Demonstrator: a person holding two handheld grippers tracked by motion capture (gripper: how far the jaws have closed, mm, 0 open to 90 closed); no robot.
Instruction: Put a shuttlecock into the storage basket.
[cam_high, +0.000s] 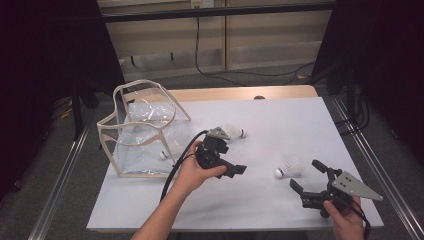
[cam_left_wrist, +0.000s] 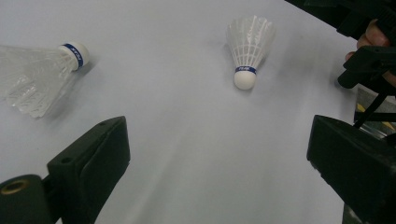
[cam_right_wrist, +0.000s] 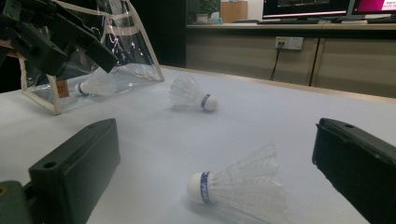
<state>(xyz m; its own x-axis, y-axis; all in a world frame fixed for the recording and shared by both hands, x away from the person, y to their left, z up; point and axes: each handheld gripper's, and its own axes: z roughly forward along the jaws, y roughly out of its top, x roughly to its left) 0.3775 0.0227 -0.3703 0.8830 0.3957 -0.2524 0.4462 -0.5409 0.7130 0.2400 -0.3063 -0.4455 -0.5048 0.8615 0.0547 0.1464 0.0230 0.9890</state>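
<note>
- Right gripper: near corner of the white table, jaws spread wide, nothing held; it faces the nearer shuttlecock, which lies on its side just ahead of the jaws, cork end toward the left gripper
- Left gripper: held mid-table in the person's left hand, jaws also wide apart and empty
- Second shuttlecock: lying on the table just beyond the left gripper, cork end pointing away from the bag
- Clear bag: standing open at the table's left side with a cream-trimmed rim; a third shuttlecock lies inside (seen through the plastic)
- Risk, pinching the feathers: the skirt looks thin and springy, so closing on it could crush it or let it slip; the cork end is likely the safer hold
- Risk, nudging: a light shuttlecock on its side will probably roll in an arc if one jaw touches first, so the grip may miss
- Risk, the bag: its soft rim sags unevenly, and a drop from the side could catch the edge and bounce back out
- Risk, crowding: both grippers work close to the same patch and could bump
</note>
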